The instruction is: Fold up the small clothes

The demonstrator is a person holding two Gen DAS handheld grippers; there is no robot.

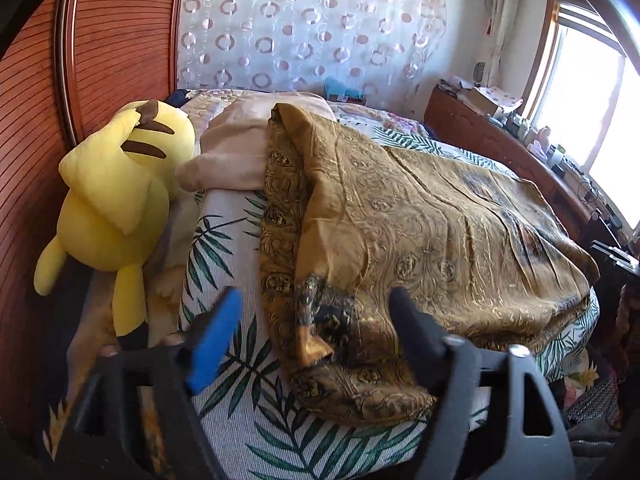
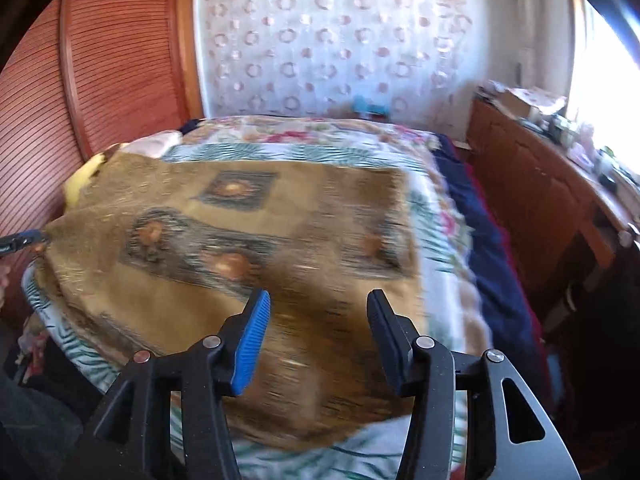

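While both claws gape empty over the golden cloth (image 1: 400,216), a yellow plush (image 1: 120,184) lies beside it.

Gold cloth (image 2: 248,240) blurred, rt view

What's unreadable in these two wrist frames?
- Right wrist view: golden cloth pattern smeared by motion blur.
- Left wrist view: cloth's near edge behind right finger.
- Left wrist view: dresser clutter too small, washed out by window glare.
- Yellow plush toy: face turned away.
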